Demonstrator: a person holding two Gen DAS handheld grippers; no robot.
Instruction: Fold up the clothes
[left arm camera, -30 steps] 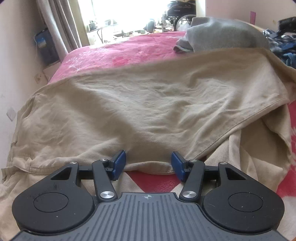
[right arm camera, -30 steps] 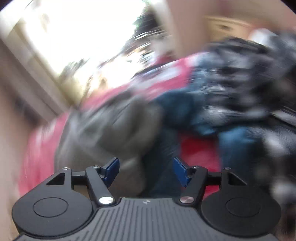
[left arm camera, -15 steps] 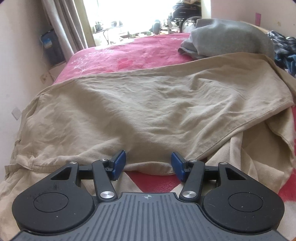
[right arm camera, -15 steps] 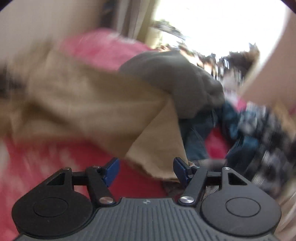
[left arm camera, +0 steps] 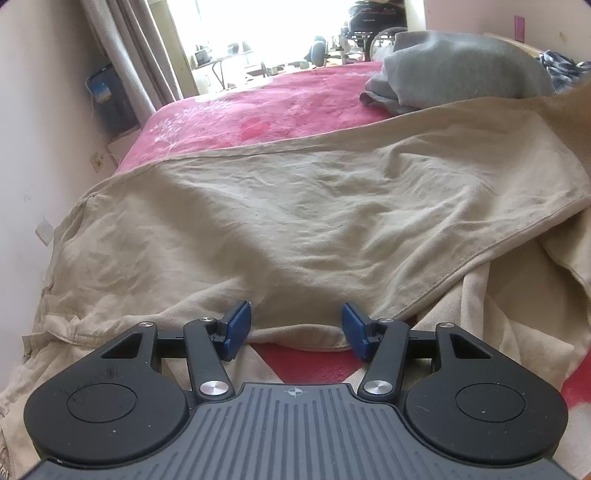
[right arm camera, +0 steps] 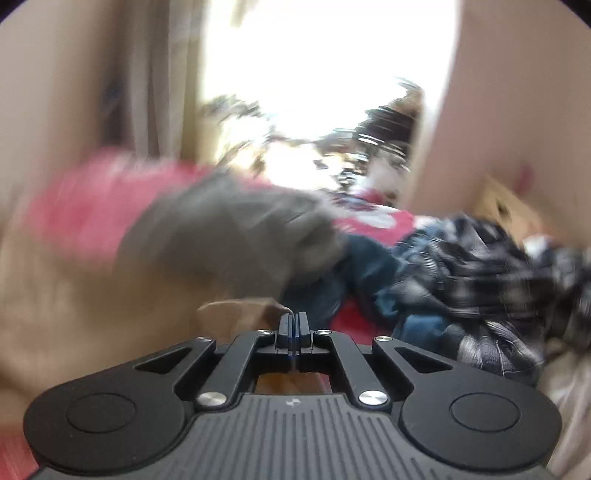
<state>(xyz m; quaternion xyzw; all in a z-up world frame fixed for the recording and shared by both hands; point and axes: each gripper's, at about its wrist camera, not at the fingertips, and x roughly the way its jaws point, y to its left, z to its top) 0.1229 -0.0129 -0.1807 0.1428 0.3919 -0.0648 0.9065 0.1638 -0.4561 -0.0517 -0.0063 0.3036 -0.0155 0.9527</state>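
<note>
Beige trousers (left arm camera: 295, 206) lie spread over a pink bedspread (left arm camera: 258, 110), one layer folded across another. My left gripper (left arm camera: 295, 326) is open, its blue pads either side of the trousers' near hem, low over the bed. My right gripper (right arm camera: 293, 325) is shut, and a corner of the beige cloth (right arm camera: 236, 314) sits at its fingertips; the view is blurred, so the pinch is hard to see clearly. The beige trousers fill the left of the right wrist view (right arm camera: 74, 314).
A grey garment (left arm camera: 461, 70) is heaped at the far right of the bed, also in the right wrist view (right arm camera: 229, 251). Dark blue and plaid clothes (right arm camera: 461, 266) are piled on the right. A wall (left arm camera: 37, 147) borders the bed's left side; a bright window (left arm camera: 277, 29) is beyond.
My right gripper has shut at the beige corner and swung, with the view blurring. The left gripper stays open at the hem, tilted slightly upward.
</note>
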